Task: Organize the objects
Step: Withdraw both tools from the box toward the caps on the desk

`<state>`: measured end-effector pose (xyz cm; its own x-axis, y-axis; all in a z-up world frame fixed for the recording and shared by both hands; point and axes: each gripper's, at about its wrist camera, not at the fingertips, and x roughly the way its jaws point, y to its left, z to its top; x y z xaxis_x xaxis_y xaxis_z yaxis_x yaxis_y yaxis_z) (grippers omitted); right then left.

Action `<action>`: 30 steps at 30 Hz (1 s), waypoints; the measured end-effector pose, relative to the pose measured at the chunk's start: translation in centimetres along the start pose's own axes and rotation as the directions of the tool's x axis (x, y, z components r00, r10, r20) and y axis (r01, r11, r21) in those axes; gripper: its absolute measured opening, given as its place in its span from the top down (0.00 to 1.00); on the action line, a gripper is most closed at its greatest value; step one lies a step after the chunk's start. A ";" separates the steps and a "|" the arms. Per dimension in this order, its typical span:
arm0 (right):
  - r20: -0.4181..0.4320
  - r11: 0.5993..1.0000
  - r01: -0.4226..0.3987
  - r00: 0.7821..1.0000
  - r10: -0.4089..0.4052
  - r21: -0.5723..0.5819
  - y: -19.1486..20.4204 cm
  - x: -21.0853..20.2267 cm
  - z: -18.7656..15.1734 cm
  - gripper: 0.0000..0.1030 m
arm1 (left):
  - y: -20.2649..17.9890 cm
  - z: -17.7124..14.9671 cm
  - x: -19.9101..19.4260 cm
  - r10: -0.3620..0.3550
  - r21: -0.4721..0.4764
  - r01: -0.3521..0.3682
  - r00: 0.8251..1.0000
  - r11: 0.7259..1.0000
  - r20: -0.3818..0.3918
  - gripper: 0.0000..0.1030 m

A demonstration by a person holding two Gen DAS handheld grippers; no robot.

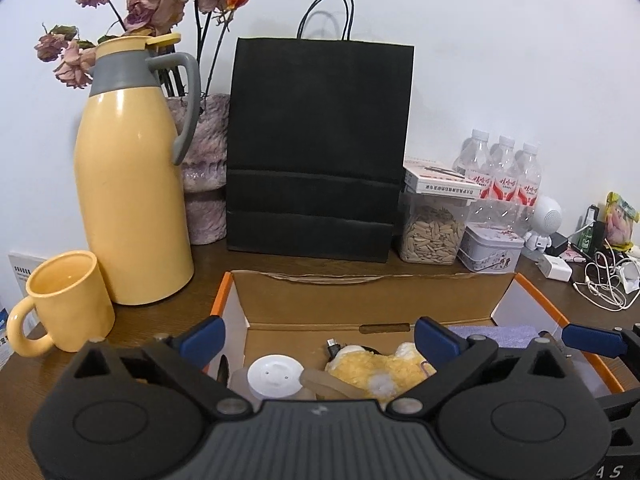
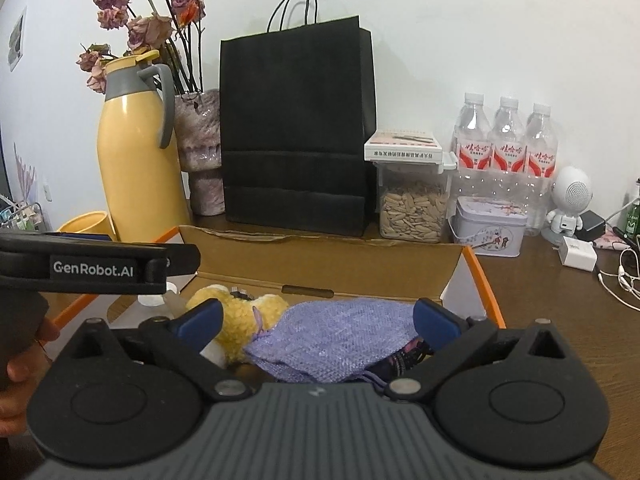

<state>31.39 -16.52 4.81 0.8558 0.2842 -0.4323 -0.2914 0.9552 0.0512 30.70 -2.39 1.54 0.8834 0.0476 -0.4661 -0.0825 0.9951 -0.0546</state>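
Note:
An open cardboard box (image 1: 360, 300) with orange edges sits on the wooden table; it also shows in the right wrist view (image 2: 320, 264). Inside lie a yellow plush toy (image 1: 372, 372) (image 2: 236, 320), a white round cap (image 1: 274, 374), a translucent band (image 1: 324, 384) and a purple knitted cloth (image 2: 332, 332) (image 1: 496, 334). My left gripper (image 1: 320, 336) is open and empty above the box's left half. My right gripper (image 2: 320, 318) is open and empty above the cloth. The left gripper's side (image 2: 100, 266) shows in the right wrist view.
Behind the box stand a yellow thermos (image 1: 132, 176), a yellow mug (image 1: 66, 300), a vase of dried roses (image 1: 204, 168), a black paper bag (image 1: 316, 148), a seed jar (image 1: 432, 228), a tin (image 1: 490, 248), water bottles (image 1: 500, 172), and chargers with cables (image 1: 600, 280).

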 end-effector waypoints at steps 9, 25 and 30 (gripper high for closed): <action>0.024 1.000 -0.002 1.000 0.002 -0.004 0.2 -1.8 -0.1 0.00 | -0.1 -0.3 -2.1 -0.005 0.005 0.004 0.999 1.000 0.035 0.02; 0.068 1.000 -0.029 0.997 0.029 -0.009 2.2 -7.6 -1.6 0.00 | 1.3 -2.7 -7.9 -0.026 -0.011 0.027 0.999 1.000 0.046 0.02; 0.064 0.999 -0.037 0.997 0.038 -0.011 2.9 -9.5 -2.6 0.00 | 1.8 -3.9 -10.0 -0.027 -0.007 0.027 0.999 1.000 0.041 0.02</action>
<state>21.32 -16.60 6.70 0.8698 0.3247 -0.3715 -0.3277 0.9431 0.0570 19.94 -1.39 2.62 0.9033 0.0241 -0.4283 -0.0612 0.9954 -0.0732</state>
